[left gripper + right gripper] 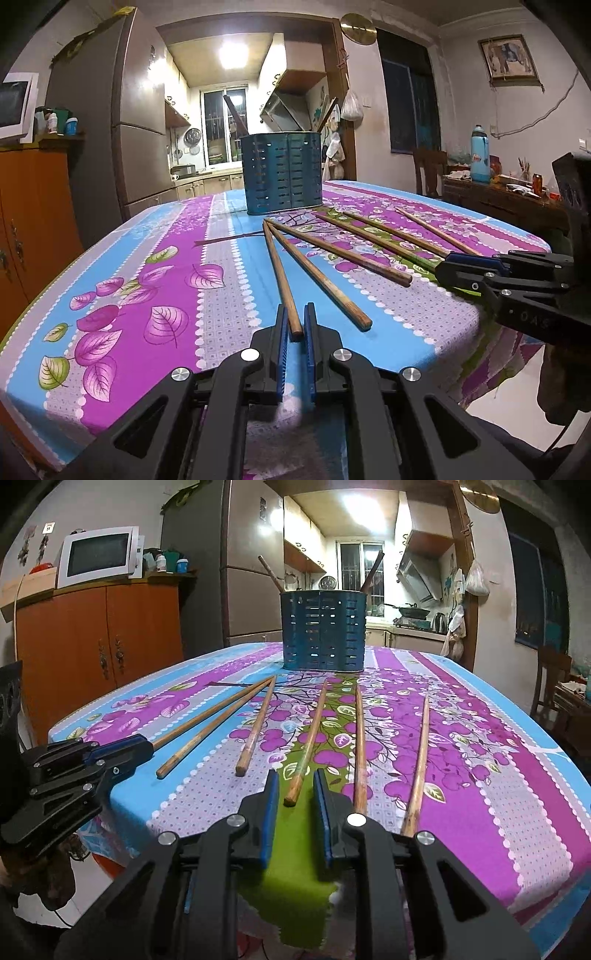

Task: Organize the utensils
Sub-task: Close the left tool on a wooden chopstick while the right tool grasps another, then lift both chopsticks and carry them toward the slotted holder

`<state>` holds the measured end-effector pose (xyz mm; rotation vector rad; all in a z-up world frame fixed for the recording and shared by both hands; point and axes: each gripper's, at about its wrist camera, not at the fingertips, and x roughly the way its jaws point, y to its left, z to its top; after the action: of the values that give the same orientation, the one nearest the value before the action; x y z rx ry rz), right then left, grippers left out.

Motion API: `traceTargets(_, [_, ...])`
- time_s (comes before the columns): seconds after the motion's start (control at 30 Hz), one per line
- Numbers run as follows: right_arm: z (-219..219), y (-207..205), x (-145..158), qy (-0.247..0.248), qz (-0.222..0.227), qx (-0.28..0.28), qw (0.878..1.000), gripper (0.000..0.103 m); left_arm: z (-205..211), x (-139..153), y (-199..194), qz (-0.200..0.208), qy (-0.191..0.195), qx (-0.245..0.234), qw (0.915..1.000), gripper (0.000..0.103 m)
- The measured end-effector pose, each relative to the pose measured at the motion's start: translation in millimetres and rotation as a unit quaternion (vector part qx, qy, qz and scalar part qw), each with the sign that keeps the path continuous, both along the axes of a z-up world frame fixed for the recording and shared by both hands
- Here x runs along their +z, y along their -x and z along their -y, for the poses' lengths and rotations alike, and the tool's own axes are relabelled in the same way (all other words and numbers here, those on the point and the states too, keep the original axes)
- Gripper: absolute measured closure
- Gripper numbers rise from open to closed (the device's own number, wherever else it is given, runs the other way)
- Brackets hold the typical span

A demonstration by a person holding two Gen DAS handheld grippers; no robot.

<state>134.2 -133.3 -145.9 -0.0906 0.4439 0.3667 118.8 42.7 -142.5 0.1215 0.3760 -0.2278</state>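
Several wooden chopsticks lie fanned on the floral tablecloth (155, 266). A blue slotted utensil holder (282, 173) (323, 638) stands at the far end with two chopsticks (271, 572) leaning in it. My left gripper (295, 314) (147, 744) is shut on the thick end of the leftmost chopstick (282, 280) (207, 718). My right gripper (295, 779) (441, 267) straddles the end of another chopstick (306, 746). Its blue pads (271, 794) stand apart from the stick on both sides.
Two more chopsticks (359, 746) (417, 764) lie right of my right gripper, and two (207, 738) (256, 727) lie between the grippers. An orange cabinet (99, 638) with a microwave (99, 555) and a fridge (107, 122) stand to the left. A chair (428, 170) and a cluttered sideboard (498, 192) are to the right.
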Motion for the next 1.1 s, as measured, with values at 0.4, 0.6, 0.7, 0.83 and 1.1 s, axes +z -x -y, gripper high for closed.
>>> traceTargets(0.4, [-1, 3, -3, -0.001, 0.015, -0.001, 1.000, 0.093, 1, -6, 3, 0.026, 0.006, 0.009, 0.9996, 0.093])
traceTargets(0.6, [3, 4, -3, -0.023, 0.014, -0.006, 1.000, 0.098, 0, -2, 1, 0.018, 0.012, 0.013, 0.9997, 0.095])
traceTargets(0.7, [7, 6, 1, -0.029, 0.017, -0.008, 0.999, 0.098, -1, 4, 3, 0.024, 0.012, 0.010, 0.9996, 0.095])
traceTargets(0.83, [10, 12, 18, -0.030, 0.032, -0.005, 0.999, 0.098, -2, 21, 9, 0.041, 0.017, 0.009, 0.9990, 0.096])
traceTargets(1.1, [18, 28, 86, -0.012, 0.108, 0.012, 0.994, 0.098, -6, 78, 23, 0.103, 0.030, 0.009, 0.9942, 0.096])
